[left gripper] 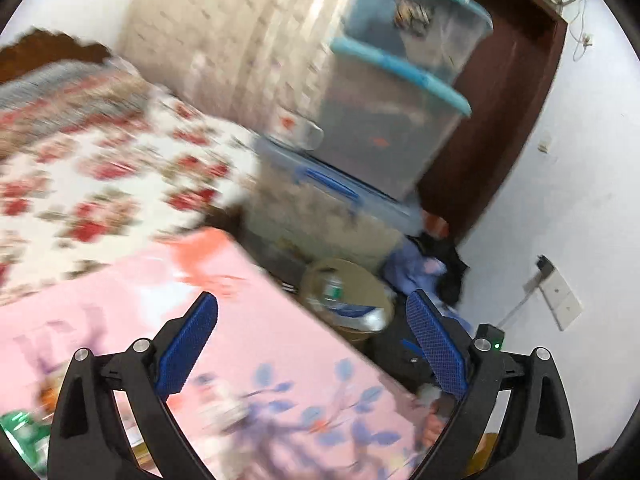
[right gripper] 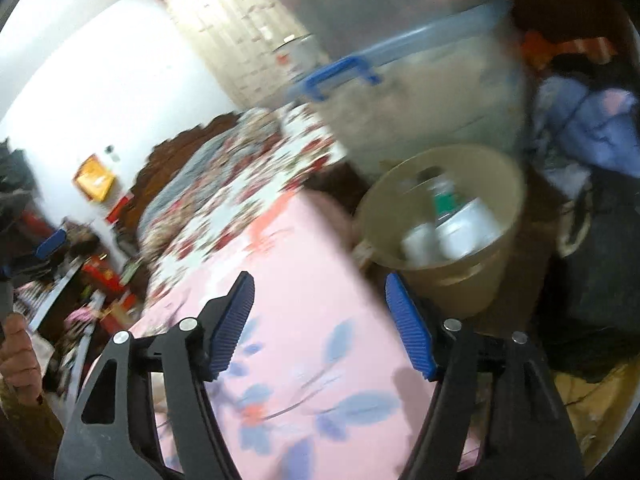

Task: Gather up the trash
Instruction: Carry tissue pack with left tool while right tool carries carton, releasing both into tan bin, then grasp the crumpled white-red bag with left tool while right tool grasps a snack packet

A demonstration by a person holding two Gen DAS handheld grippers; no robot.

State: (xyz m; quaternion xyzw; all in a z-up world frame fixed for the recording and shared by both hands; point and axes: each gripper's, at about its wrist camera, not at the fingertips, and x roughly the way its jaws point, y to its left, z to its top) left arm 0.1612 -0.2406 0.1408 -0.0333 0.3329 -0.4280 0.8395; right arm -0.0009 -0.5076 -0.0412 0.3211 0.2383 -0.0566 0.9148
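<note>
Both my grippers were empty, with the jaws spread wide. The left gripper (left gripper: 312, 344) hovered over the pink cloth-covered table with a blue flower print (left gripper: 256, 344); the right gripper (right gripper: 320, 320) hung above the same cloth, its right-hand jaw over the table's edge and toward the bin. Both views were smeared by motion, so fine detail was unreliable.

Just past that table edge, lower down, stood the round tan plastic waste bin (right gripper: 460, 280). It already held collected trash: a clear bottle with a green label (right gripper: 444, 196) and pale crumpled packaging, not clearly identifiable. At the near left, a green-and-white wrapper-like item (left gripper: 24, 436) showed; I judged it a likely next pick, though too blurred to confirm.

To do the step well, I judged the grippers should settle first, then approach the item from above and close squarely.

Obstructions noted: directly behind the bin rose a stack of translucent plastic storage boxes with blue lids (left gripper: 384, 128); beside it lay a heap of blue and dark clothing (right gripper: 584, 132). Further off, the bed with a red-rose quilt (left gripper: 100, 168) adjoined the table, leaving the bin in a tight corner
</note>
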